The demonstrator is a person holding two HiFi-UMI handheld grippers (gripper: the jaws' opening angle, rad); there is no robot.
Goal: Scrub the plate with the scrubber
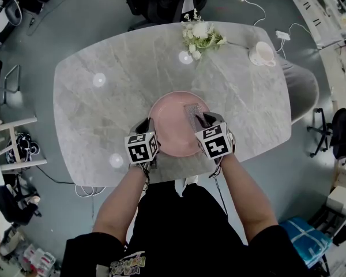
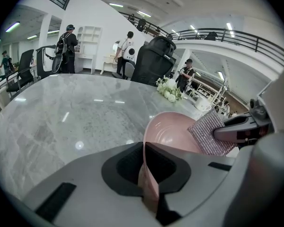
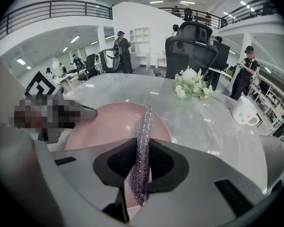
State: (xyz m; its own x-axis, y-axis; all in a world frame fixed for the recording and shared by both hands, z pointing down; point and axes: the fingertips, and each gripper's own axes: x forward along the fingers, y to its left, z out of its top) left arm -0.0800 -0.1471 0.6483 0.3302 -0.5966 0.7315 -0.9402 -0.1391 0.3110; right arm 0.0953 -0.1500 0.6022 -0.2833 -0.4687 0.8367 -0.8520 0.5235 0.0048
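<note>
The left gripper [image 1: 148,126] is clamped on the plate [image 1: 172,130], mid-table, at its nine o'clock rim, and the right gripper [image 1: 202,120] pinches the scrubber [image 1: 192,112] against its two o'clock side, so both grips are done and most scrubbing seemingly remains.

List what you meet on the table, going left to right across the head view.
left gripper, shut on the plate's rim → pink plate → scrubber → right gripper, clamped on the scrubber → white mug. The flowers are left out: they lie within the plate's span.
</note>
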